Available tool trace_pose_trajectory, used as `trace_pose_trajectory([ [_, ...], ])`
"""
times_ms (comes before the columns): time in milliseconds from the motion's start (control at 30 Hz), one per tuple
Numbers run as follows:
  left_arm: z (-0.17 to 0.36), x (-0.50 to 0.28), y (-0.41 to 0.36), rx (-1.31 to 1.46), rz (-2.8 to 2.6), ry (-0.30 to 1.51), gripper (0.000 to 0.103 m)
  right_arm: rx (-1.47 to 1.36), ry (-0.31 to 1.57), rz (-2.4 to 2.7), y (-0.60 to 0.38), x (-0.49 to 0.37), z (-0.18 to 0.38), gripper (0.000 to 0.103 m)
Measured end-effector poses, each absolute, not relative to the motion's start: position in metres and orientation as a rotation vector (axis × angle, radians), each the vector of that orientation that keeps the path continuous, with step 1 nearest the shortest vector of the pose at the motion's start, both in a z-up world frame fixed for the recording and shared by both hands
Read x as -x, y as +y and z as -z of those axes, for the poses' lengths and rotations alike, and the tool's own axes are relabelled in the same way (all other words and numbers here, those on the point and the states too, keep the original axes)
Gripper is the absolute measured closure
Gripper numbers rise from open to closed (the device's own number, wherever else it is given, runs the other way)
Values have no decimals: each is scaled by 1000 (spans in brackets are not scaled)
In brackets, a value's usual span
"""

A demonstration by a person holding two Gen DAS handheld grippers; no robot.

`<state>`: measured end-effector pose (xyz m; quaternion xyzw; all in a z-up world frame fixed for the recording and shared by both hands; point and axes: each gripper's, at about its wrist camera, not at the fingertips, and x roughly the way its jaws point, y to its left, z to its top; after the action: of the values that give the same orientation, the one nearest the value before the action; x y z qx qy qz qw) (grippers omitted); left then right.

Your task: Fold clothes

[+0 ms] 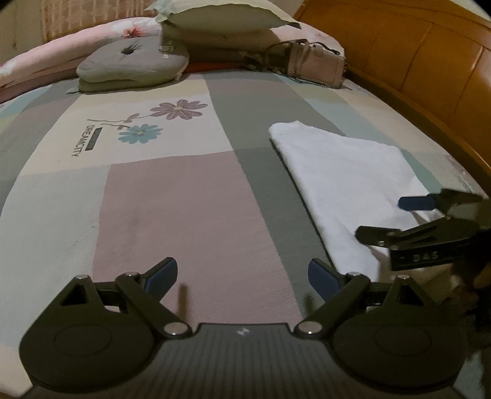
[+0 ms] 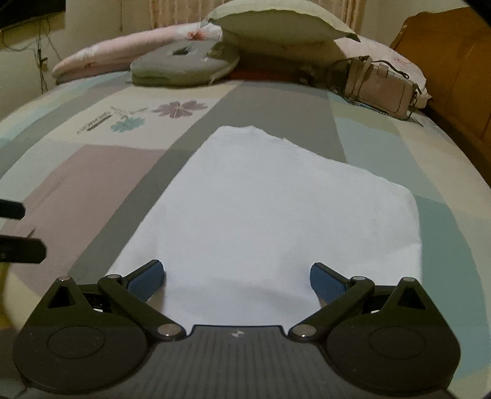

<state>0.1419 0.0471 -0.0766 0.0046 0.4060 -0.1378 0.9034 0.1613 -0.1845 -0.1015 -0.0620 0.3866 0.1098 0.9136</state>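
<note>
Left gripper (image 1: 242,274): jaws spread wide, nothing between the blue pads (image 1: 162,274). Below and ahead of it only the patchwork bedsheet (image 1: 184,196), pink and grey panels. Whether the tips touch the sheet cannot be told.

Right gripper (image 2: 237,277): jaws equally wide, nothing clamped. The white folded garment (image 2: 260,208) lies flat directly ahead of and under it, near edge running between the two pads (image 2: 325,282). Contact with the cloth not clear.

From the left gripper, the garment (image 1: 343,184) sits ahead and to the right, on the grey stripe and pale blue panel. The right gripper (image 1: 389,219) shows there from the side, over the garment's near right part, fingers apart.

Left view only: the printed word on the sheet beside two flowers (image 1: 159,121), ahead and left; a long stretch of wooden headboard (image 1: 429,61) far right.

Right view only: the garment's full outline, its far edge uneven; the dark tips of the left gripper (image 2: 18,228) at the left border; cables hanging on the wall, far left.

Both views, far ahead: grey cushion (image 1: 132,66), stacked pillows (image 1: 221,18), a pale handbag (image 1: 316,64).
</note>
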Motion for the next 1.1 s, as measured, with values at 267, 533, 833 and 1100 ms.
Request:
trace_pose_trajectory([
  [267,75,-138,42,-26,294,837,11,184,772,-295,-160,-162,99,0],
  [533,79,-142,41,-27,300,832,11,202,773,-297,-166,-161,91,0],
  [833,83,-146,52,-30,252,845,11,135,782,-181,-173,-258,98,0],
  [1100,87,-151,52,-44,247,850,11,4,733,-163,-195,-282,89,0],
])
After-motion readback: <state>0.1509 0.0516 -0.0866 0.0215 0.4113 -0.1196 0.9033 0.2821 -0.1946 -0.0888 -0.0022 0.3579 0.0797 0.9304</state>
